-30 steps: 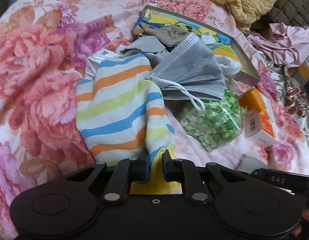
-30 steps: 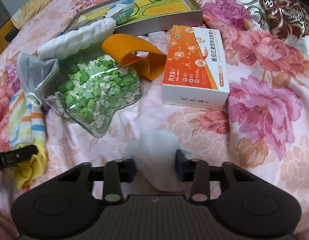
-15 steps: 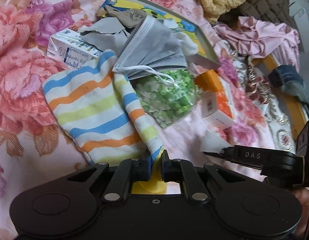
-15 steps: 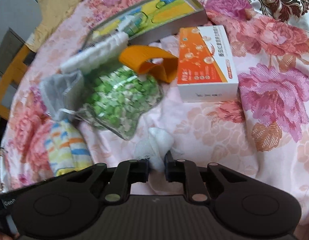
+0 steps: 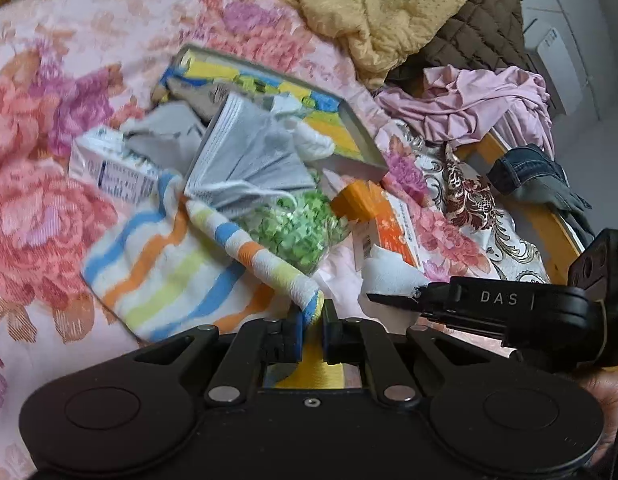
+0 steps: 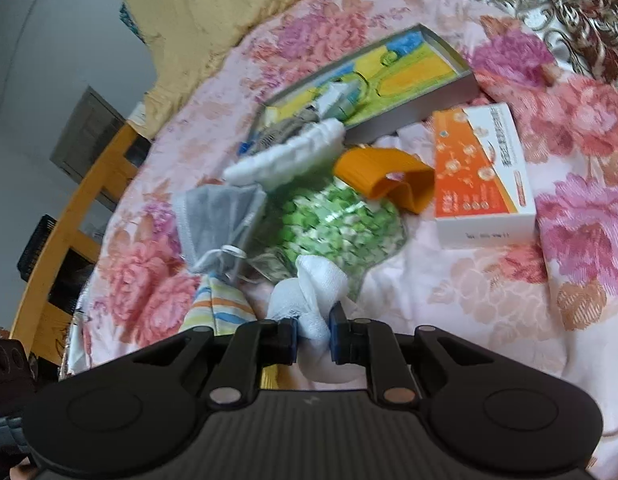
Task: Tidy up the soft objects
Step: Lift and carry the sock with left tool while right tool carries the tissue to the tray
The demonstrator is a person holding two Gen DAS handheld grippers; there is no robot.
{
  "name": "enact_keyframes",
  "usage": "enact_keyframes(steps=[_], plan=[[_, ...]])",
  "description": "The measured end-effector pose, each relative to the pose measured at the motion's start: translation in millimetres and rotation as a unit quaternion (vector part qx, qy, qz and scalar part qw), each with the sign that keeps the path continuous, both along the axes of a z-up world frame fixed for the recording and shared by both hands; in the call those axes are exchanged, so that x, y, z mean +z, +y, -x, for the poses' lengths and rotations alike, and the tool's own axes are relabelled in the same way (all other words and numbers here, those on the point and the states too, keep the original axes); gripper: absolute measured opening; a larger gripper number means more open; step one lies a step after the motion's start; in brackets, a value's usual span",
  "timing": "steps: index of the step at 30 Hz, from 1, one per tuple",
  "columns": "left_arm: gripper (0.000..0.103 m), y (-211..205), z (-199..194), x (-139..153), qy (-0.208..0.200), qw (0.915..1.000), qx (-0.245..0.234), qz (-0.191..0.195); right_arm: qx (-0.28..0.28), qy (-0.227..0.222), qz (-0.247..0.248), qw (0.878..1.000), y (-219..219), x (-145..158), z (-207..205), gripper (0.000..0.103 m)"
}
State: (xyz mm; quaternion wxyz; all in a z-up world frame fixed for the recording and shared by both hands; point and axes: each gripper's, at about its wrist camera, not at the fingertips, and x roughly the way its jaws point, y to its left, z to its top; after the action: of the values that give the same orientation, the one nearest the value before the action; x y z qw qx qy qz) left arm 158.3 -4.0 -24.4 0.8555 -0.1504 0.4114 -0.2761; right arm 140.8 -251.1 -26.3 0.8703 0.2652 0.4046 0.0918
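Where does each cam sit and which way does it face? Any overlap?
Left wrist: on the left gripper, angled down over the bed; its jaws pinch the striped towel; right gripper shows at right.
Right wrist: on the right gripper, angled down; jaws clamp a white cloth.
Shared: green bag, grey mask, orange box.

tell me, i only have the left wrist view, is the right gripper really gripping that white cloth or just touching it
Observer: Gripping. In the right wrist view the right gripper pinches the bunched white cloth between both pads.
Operator: what's printed on the orange and white box
Observer: The orange and white cardboard box shows its whole top: orange with white circles.
Operator: anything left of the bed
Observer: A yellow wooden frame runs alongside it.
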Motion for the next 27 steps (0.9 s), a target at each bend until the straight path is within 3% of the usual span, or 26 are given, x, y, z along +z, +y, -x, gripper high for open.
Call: enact_keyframes(steps=[3,7,18,27], plan=[[0.008,-0.4,8.0,8.9,-0.025,0.9993,0.016,-0.021,0.005,-0.019,-0.008,1.0,0.7,5.6,1.8,0.016],[0.008,0.5,12.9,19.6,-0.032,0.999,0.023,-0.021,0.009,-0.044,-0.012,0.999,0.9,15.0,4.8,0.016],[0.008,-13.0,6.5,64.3,-0.068,0.9977,0.0,0.002,0.018,-0.104,-0.021,0.994,-8.6,43.5,3.3,0.016],[0.008,-32.2,-23.2,99.8,-0.077,0.9958,-0.02,0.045,0.005,-0.158,-0.006,0.987,-36.6,72.9,-20.6,0.016]])
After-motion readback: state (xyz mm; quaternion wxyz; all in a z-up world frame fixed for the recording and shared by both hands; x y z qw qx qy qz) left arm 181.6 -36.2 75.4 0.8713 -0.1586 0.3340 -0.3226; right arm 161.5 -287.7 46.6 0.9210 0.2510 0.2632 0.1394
